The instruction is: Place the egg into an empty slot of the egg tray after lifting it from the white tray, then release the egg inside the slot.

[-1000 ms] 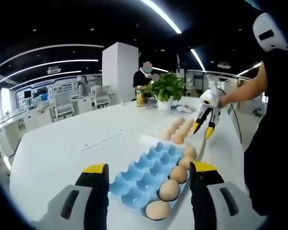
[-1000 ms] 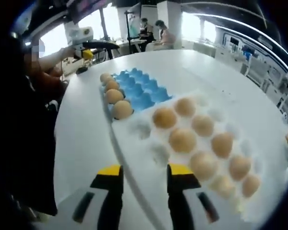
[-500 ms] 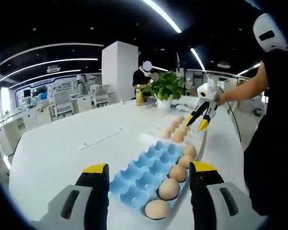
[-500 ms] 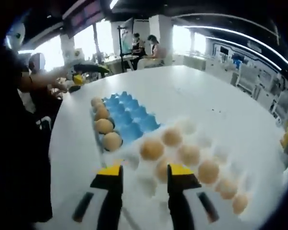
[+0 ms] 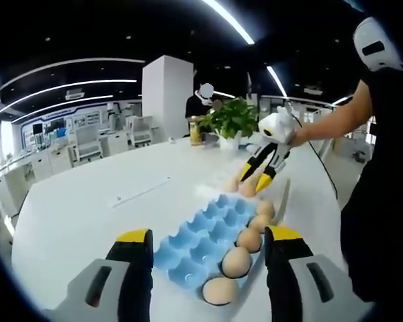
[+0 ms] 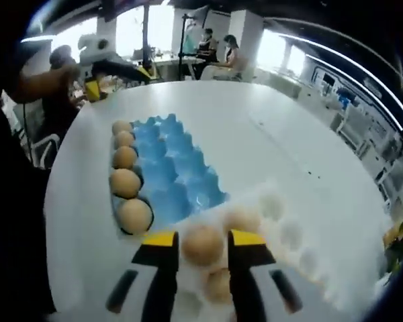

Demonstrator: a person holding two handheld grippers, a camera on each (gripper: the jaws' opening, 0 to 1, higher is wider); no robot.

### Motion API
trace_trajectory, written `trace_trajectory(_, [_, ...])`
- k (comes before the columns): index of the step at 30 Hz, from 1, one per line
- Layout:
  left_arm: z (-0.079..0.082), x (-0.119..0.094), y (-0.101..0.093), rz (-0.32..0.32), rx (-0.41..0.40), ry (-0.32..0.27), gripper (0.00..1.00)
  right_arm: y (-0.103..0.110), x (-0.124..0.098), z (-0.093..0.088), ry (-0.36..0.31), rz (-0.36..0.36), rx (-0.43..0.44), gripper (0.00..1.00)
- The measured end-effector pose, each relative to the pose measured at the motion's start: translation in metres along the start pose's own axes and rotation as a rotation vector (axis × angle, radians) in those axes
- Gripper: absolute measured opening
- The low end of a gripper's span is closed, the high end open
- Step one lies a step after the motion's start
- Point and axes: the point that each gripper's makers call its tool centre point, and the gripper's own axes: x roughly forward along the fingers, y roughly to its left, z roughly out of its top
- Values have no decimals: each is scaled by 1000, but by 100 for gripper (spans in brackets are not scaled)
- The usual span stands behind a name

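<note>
- Scanning for lettering now: nothing readable anywhere.
- The blue egg tray point(image 5: 211, 238) carries no print or label that can be made out, and neither do the eggs in it.
- Beyond the blue egg tray, the wall panels point(image 5: 67, 124) at the far side of the room show marks too small and blurred to read.

Open-plan interior with a dark ceiling crossed by long curved light strips point(image 5: 232, 23). A large white round table point(image 5: 94, 208) occupies the foreground; beyond it stand a white square column point(image 5: 166, 100), a leafy potted plant point(image 5: 232, 121) and white chairs point(image 5: 87, 146). Bright windows point(image 6: 131, 30) line the far side.
</note>
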Motion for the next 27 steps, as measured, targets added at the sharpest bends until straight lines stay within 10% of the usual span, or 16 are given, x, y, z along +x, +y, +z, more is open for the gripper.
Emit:
trace_trajectory(20, [-3,-3,7,13,-6,-12,68,4,13,-18,344,185,-21,26])
trace_trajectory(27, [-4,-3,10,15,-9,-14,67,4,13,-18,332,205,36,26])
